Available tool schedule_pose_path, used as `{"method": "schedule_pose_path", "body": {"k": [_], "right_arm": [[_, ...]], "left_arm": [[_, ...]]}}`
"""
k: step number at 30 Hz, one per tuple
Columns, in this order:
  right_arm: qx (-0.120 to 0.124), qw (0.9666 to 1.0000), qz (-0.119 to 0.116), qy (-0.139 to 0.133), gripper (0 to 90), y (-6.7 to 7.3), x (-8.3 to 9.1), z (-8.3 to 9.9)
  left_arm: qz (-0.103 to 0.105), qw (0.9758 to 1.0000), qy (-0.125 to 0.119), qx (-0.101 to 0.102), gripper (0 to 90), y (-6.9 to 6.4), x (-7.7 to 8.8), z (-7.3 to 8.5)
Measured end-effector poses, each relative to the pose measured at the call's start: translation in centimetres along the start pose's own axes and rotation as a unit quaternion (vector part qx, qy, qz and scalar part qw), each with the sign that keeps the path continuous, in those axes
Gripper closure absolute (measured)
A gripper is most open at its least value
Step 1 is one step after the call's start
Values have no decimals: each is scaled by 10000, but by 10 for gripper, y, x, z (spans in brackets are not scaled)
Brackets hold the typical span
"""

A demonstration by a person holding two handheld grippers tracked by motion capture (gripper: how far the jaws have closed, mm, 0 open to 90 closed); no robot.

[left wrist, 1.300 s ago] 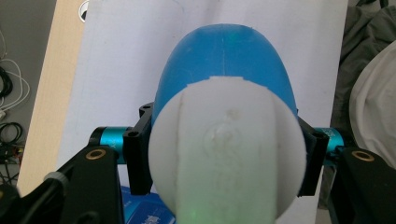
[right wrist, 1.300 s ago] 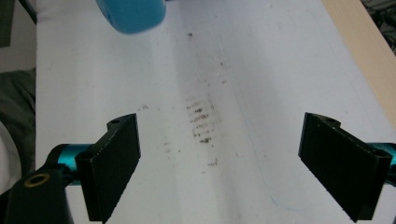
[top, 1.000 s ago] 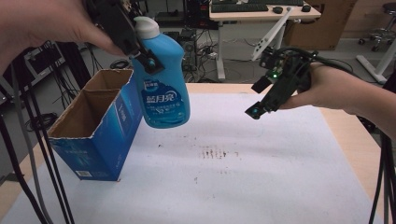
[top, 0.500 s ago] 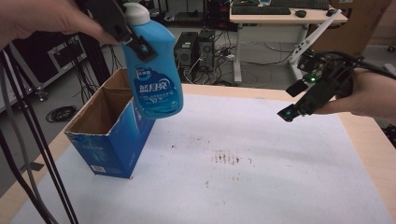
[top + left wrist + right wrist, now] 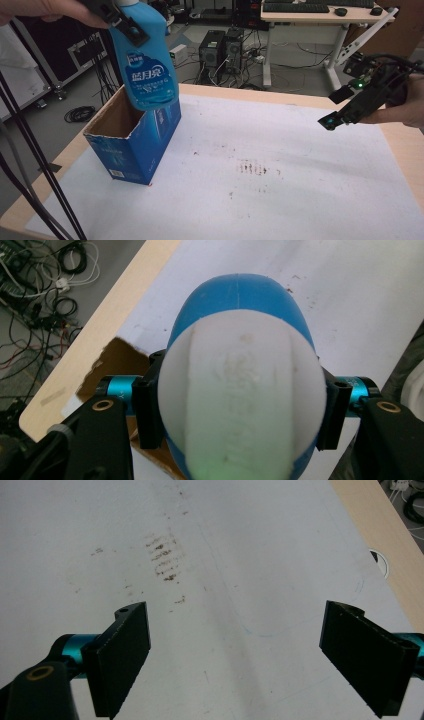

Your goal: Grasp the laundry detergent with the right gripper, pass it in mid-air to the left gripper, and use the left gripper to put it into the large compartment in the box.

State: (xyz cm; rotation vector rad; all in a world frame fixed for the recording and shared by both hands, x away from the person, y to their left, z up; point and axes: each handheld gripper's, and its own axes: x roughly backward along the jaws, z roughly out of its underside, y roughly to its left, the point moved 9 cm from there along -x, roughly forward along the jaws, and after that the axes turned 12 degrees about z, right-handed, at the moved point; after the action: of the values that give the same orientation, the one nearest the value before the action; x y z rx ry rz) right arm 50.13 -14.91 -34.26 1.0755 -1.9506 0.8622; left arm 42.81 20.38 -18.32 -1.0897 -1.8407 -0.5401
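Observation:
A blue detergent bottle (image 5: 147,70) with a white cap hangs in the air, held near its top by my left gripper (image 5: 122,22), which is shut on it. The bottle's base hovers over the rim of an open blue cardboard box (image 5: 135,135) standing at the table's left. In the left gripper view the white cap (image 5: 240,400) sits pressed between both black jaws, with the box opening (image 5: 117,362) below. My right gripper (image 5: 340,107) hangs over the table's right side, open; in the right gripper view its fingers (image 5: 122,655) stand wide apart over bare white cover.
A white sheet (image 5: 280,165) with a brown stain patch (image 5: 255,167) covers the wooden table (image 5: 400,145). Beyond the far edge are desks, computer towers and cables on the floor. Black tripod legs (image 5: 30,160) cross the left foreground.
The bottle in my left gripper has risen and shifted left, from beside the box's right wall to over its rim. My right gripper has drifted right.

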Motion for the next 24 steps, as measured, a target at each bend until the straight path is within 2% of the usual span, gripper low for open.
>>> {"method": "schedule_pose_path", "body": {"k": [10,18,24], "right_arm": [[-63,9999,79,95,122,-9,1,9],[-185,9998,103,41,122,-19,4,13],[-212,9997,92,84,122,-21,3,18]], "left_arm": [[-367,9984,53,431,384,14,14,22],[-713,9940,115,824,384,24,21,39],[-768,9921,146,985,384,27,18,48]]}}
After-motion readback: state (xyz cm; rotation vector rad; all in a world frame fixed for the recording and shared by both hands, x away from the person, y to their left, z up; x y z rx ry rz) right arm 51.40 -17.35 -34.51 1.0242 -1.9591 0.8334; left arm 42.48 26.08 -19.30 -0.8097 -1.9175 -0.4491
